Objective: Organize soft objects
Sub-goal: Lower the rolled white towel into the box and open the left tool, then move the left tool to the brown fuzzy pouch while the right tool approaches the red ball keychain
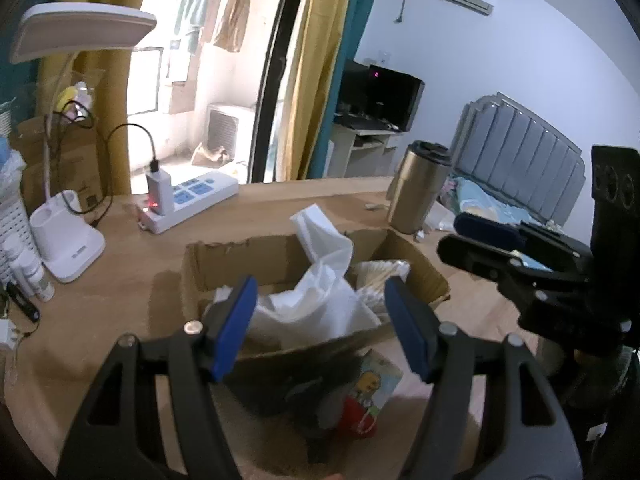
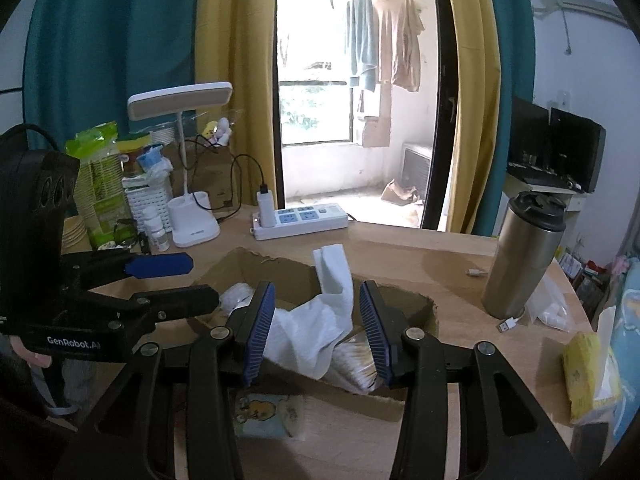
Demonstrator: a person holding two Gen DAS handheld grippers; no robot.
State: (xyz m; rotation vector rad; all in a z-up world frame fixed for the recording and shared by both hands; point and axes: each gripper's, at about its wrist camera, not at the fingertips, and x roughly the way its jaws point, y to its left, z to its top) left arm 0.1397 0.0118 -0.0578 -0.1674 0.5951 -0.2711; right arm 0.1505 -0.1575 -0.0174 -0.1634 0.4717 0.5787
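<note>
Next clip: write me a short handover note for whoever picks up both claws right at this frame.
Left claw: open, empty, above the near edge of the torn brown cardboard box.
Right claw: open, empty, facing the same box.
Done: crumpled white cloth lies in the box, one end sticking up; a white bundle of cotton swabs sits beside it.
Left: small cartoon-print packet on the wooden table before the box, yellow tissue pack at the right edge.
</note>
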